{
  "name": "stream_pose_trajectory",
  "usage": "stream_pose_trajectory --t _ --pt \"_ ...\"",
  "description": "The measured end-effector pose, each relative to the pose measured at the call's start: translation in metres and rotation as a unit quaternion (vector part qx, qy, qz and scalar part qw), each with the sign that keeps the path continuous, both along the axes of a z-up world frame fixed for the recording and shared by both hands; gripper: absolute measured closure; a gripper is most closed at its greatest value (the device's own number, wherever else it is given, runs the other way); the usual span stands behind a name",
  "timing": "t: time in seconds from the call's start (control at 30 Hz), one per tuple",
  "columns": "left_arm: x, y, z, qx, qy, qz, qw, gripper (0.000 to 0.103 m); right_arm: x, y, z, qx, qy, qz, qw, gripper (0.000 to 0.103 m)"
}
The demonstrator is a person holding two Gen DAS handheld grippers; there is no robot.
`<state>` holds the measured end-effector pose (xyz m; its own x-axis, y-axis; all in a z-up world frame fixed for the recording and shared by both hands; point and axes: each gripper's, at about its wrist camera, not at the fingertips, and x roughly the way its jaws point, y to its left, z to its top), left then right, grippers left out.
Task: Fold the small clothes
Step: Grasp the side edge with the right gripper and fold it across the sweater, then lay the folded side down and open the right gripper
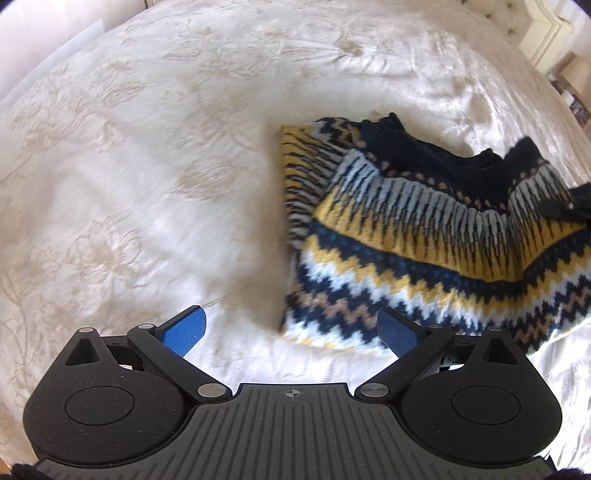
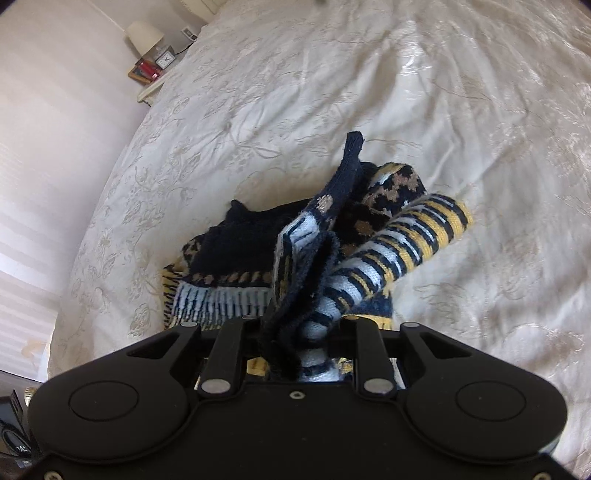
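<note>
Fingers [image 1: 184, 330] spread left; right fingers pinch sweater [image 2: 306, 295].

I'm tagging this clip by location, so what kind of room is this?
Most likely a bedroom. The patterned sweater lies on a cream embroidered bedspread, a tufted headboard shows behind it, and a bedside table carries a lamp and small clock.

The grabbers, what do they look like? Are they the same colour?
Both are mostly black. The left gripper has bright blue textured pads on black link arms with silver pivot pins, round black housings on each side, and a grey ribbed plate with a small crosshair mark. The right gripper shows the same black links, silver pins and round housings; its pads are hidden.
</note>
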<state>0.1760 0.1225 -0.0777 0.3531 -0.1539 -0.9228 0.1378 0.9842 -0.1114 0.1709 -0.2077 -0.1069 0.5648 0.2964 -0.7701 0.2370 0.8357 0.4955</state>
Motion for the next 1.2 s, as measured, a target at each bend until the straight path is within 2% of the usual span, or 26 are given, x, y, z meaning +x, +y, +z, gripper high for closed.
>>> stream_pose_trajectory --t 0.3,0.4,0.53,0.6,0.63,0.7,0.8,0.93,1.07,1.2 --pt "-0.005 0.058 -0.003 -0.008 0.014 0.011 0.9998 0.003 0.039 0.099 -0.003 -0.01 0.01 0.051 0.999 0.072" --pt "-0.005 0.073 -0.004 -0.007 0.017 0.015 0.9997 0.003 0.051 0.13 -0.014 -0.032 0.031 0.071 0.997 0.072" --pt "-0.001 0.089 -0.006 -0.009 0.021 0.023 0.9995 0.003 0.063 0.167 -0.028 -0.083 0.056 0.085 0.991 0.069" --pt "0.001 0.094 -0.006 -0.01 0.021 0.024 0.9994 0.003 0.067 0.176 -0.033 -0.09 0.062 0.082 0.991 0.062" --pt "0.002 0.096 -0.006 -0.011 0.021 0.025 0.9994 0.003 0.068 0.18 -0.033 -0.089 0.061 0.084 0.991 0.056" --pt "0.004 0.098 -0.006 -0.013 0.021 0.024 0.9994 0.003 0.068 0.186 -0.03 -0.08 0.044 0.093 0.991 0.047" --pt "0.008 0.097 -0.006 -0.015 0.022 0.018 0.9995 0.003 0.063 0.192 -0.018 -0.037 0.001 0.114 0.993 0.047" --pt "0.019 0.089 -0.002 -0.019 0.016 0.003 0.9997 0.003 0.05 0.191 -0.001 -0.035 -0.035 0.111 0.993 0.045" --pt "0.033 0.076 0.004 -0.025 0.009 -0.016 0.9995 0.003 0.029 0.179 0.006 -0.067 -0.045 0.098 0.992 0.041" --pt "0.05 0.061 0.01 -0.038 0.004 -0.032 0.9987 0.003 -0.001 0.186 0.008 -0.13 -0.045 0.132 0.982 0.039"
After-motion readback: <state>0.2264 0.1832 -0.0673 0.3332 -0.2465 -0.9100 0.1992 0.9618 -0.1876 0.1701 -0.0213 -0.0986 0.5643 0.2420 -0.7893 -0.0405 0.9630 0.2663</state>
